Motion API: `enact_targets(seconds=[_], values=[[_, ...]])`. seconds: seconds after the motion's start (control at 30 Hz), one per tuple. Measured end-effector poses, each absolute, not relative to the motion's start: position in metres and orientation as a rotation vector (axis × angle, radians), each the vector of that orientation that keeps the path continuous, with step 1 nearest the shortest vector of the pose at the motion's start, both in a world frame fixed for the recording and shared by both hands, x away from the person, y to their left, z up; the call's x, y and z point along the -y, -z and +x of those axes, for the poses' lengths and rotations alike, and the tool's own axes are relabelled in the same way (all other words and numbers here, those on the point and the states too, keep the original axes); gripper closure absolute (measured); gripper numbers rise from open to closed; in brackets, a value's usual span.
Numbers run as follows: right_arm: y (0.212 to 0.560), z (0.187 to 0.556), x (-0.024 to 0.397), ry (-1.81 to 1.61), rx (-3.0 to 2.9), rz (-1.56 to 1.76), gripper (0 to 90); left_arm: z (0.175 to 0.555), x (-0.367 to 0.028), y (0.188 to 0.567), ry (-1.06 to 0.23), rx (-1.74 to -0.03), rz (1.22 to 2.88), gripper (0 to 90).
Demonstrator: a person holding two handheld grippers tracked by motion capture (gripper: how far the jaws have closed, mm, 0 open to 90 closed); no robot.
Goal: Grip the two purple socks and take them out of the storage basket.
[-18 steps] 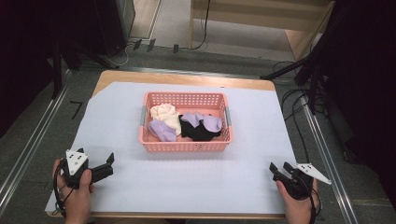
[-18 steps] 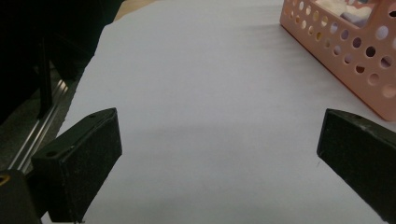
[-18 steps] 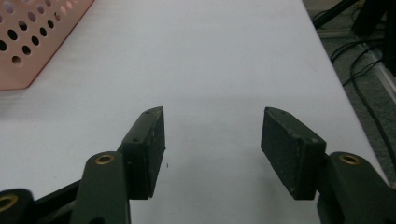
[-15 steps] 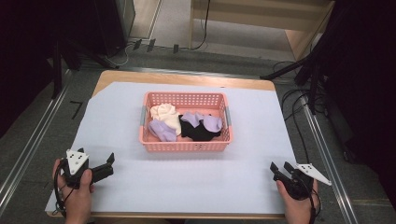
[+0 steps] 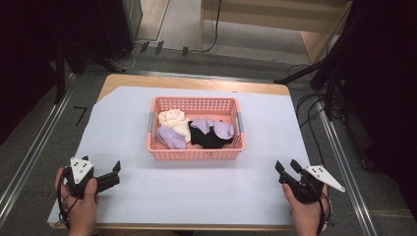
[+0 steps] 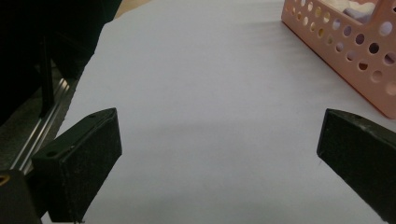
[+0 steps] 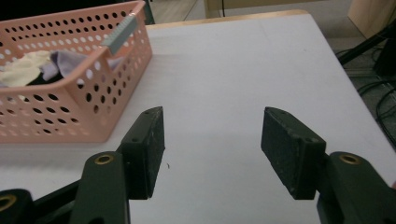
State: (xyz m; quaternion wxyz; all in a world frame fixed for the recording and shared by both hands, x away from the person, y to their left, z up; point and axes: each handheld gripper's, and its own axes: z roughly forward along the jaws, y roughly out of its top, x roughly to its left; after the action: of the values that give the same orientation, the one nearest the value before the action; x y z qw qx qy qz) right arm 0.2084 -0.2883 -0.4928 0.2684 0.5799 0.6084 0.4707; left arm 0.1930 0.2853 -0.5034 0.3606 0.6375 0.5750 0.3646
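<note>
A pink perforated basket [image 5: 194, 153] stands mid-table on a white sheet. It holds a cream cloth [image 5: 173, 120], a lilac cloth [image 5: 169, 136], a black cloth [image 5: 206, 137] and another lilac cloth [image 5: 222, 129]. My left gripper [image 5: 116, 173] rests low at the front left, open, with nothing between its jaws [image 6: 217, 126]. The basket's corner [image 6: 345, 42] lies off to its right. At the front right my right gripper [image 5: 286, 164] is open and empty too [image 7: 215, 114]. The basket [image 7: 70, 121] sits ahead of it on the left.
The white sheet [image 5: 196, 196] covers most of the wooden table. Metal rails [image 5: 29, 157] run along both sides of the table. Cables [image 5: 314, 105] lie on the floor at the right. A wooden frame [image 5: 275, 19] stands beyond the far edge.
</note>
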Motion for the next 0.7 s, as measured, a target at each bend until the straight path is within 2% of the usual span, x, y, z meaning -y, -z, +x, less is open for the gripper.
enact_targets(seconds=[0.37, 0.7], values=[[0.455, 0.244, 0.235, -1.357, -1.703, 1.518, 39.5, 0.197, -0.283, 0.504, -0.932, -1.496, 1.668, 0.8], [0.45, 0.272, 0.186, -1.306, -1.826, 1.536, 39.8, 0.192, -0.285, 0.504, -0.943, -1.459, 1.641, 0.8]])
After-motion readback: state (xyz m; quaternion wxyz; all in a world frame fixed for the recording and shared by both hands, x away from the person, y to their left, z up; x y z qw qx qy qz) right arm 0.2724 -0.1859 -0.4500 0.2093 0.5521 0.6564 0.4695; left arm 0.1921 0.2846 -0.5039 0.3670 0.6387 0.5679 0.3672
